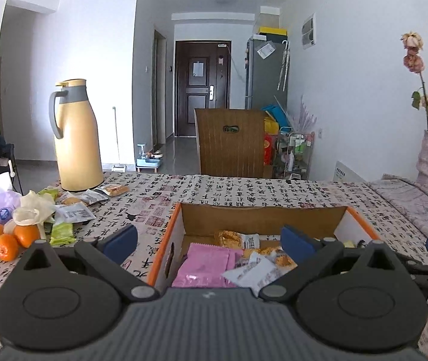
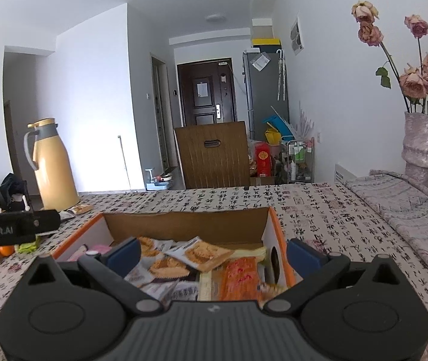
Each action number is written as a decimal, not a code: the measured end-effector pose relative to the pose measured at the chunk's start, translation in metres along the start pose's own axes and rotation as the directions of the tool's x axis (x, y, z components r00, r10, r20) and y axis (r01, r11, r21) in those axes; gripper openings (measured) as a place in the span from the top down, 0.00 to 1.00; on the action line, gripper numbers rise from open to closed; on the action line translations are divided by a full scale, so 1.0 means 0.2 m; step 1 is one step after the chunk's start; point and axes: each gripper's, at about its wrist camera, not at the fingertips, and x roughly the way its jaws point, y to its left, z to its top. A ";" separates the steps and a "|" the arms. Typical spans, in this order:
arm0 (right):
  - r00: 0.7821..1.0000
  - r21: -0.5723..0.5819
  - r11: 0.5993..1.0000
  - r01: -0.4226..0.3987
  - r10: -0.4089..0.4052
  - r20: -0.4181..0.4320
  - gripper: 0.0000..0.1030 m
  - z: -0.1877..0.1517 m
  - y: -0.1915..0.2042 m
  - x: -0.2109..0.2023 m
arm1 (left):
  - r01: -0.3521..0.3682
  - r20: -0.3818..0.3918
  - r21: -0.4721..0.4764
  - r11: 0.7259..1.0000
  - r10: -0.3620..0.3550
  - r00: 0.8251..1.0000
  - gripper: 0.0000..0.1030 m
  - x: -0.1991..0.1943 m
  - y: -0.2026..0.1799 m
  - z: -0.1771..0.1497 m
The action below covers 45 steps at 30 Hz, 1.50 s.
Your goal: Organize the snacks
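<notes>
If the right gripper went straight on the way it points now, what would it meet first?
Probably the snack packets lying in the box: the open right gripper tilts down over them. A flatter path would reach the box's far wall; depth is unclear.

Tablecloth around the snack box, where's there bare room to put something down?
Free: the cloth between the cardboard box and the yellow thermos, the strip behind the box, and the stretch between it and the vase. Crowded: the corner with loose snack packets and oranges; the box interior.
</notes>
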 end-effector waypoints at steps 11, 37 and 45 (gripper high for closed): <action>0.999 -0.007 1.000 -0.018 0.018 -0.034 0.00 -0.20 0.04 -0.34 | 0.045 -0.034 0.029 0.999 -0.044 0.998 0.00 -0.29 0.08 -0.18; 0.991 0.024 1.000 -0.013 0.016 -0.133 0.00 -0.48 0.00 -0.65 | 0.145 -0.178 0.061 0.988 -0.132 0.975 0.00 -0.53 0.16 -0.55; 0.991 0.023 1.000 -0.014 0.017 -0.132 0.00 -0.48 0.00 -0.65 | 0.154 -0.182 0.067 0.986 -0.140 0.973 0.00 -0.54 0.14 -0.55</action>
